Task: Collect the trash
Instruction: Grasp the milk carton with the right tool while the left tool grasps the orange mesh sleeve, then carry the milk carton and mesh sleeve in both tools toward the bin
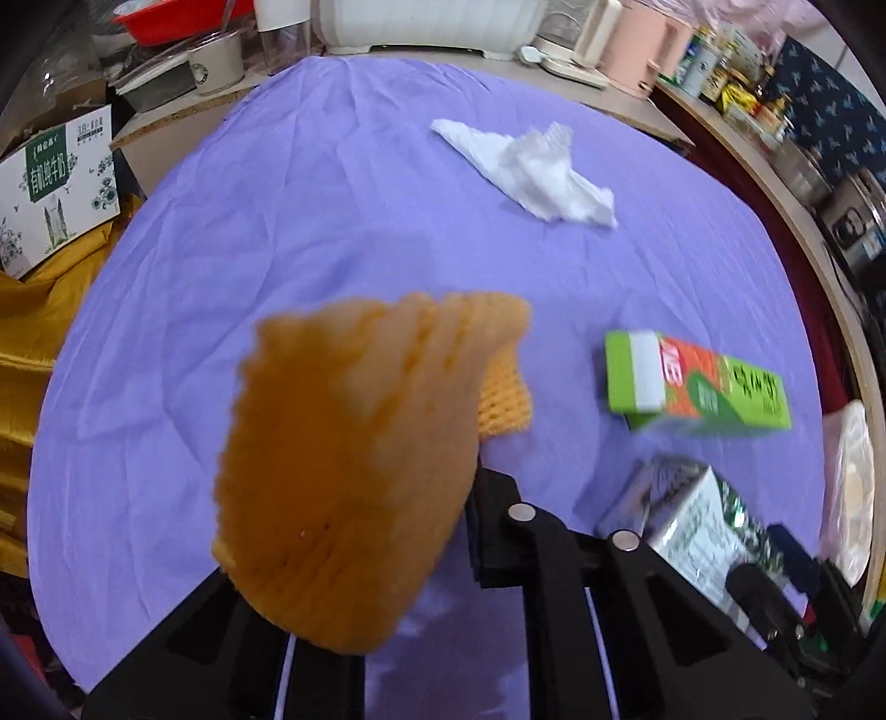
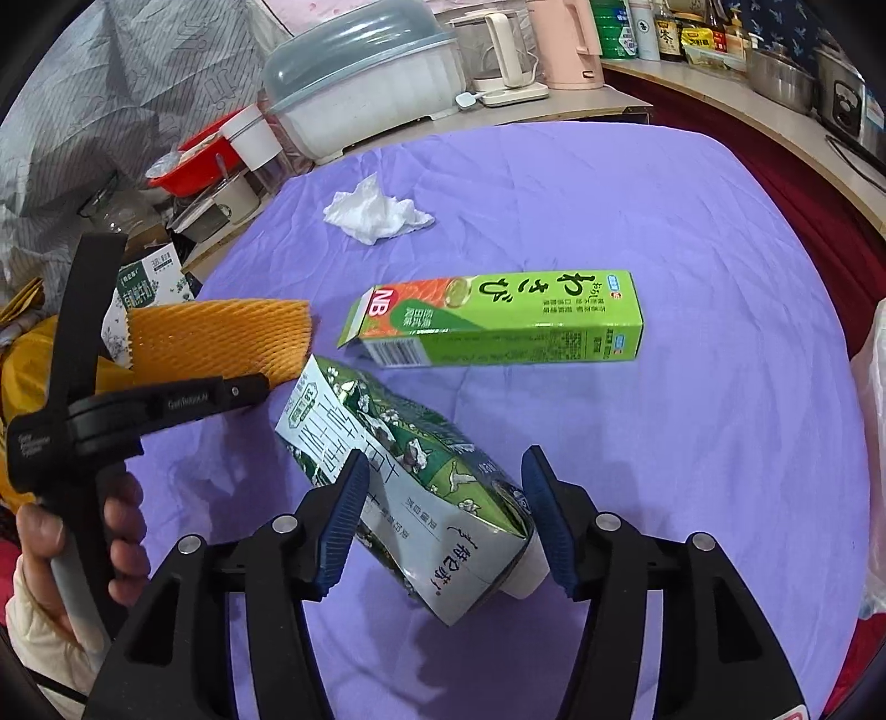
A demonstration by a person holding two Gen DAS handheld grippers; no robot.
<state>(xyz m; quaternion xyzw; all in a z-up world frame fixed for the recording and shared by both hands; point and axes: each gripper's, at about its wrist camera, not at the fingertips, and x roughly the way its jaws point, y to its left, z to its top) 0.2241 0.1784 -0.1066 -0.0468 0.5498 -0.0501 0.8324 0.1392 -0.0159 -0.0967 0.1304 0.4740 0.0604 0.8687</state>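
Observation:
My left gripper [image 1: 437,531] is shut on an orange foam fruit net [image 1: 354,459] and holds it above the purple cloth; the net hides the left finger. The right wrist view shows that gripper [image 2: 260,387] with the net [image 2: 221,340] at the left. My right gripper [image 2: 443,520] is open, its blue pads [image 2: 343,526] either side of a crushed green-and-white milk carton [image 2: 410,487] that lies on the cloth, also visible in the left wrist view [image 1: 698,526]. A green wasabi box [image 2: 498,321] and a crumpled white tissue [image 2: 376,213] lie farther back.
The purple tablecloth [image 2: 664,232] covers a round table. Behind it stand a covered dish rack [image 2: 360,94], a pink kettle [image 2: 565,44] and a red bowl [image 2: 194,160]. A milk case [image 1: 55,188] sits off the left edge. A plastic bag [image 1: 847,487] is at the right edge.

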